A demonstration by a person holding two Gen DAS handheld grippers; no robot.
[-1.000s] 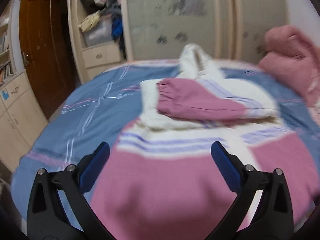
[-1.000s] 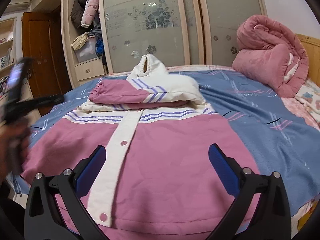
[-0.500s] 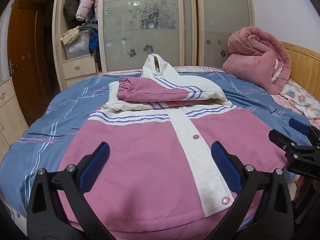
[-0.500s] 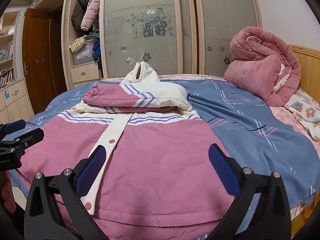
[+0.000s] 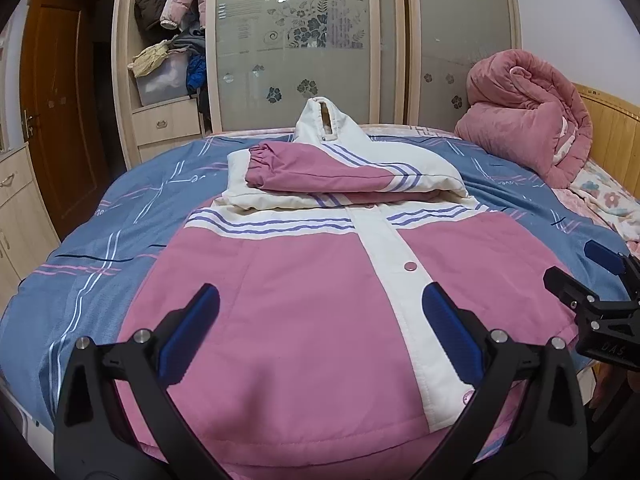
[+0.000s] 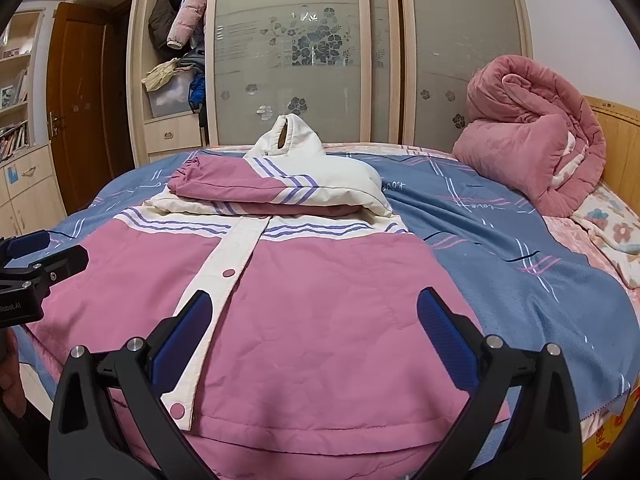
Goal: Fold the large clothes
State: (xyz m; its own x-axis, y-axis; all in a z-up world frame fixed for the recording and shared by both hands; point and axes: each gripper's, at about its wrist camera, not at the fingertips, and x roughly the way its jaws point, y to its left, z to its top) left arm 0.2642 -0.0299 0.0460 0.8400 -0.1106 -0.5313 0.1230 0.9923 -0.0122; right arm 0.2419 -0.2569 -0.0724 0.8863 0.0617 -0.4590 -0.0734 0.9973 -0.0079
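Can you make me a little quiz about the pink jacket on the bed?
1. True or false: the sleeves of the pink and white jacket are folded across its chest.
2. What lies at the head of the bed: A) a rolled pink quilt B) a suitcase C) a cat?
3. Fill in: both the left hand-held gripper and the right hand-held gripper are ____ and hold nothing.

Key: 1 true; 2 A; 3 open.
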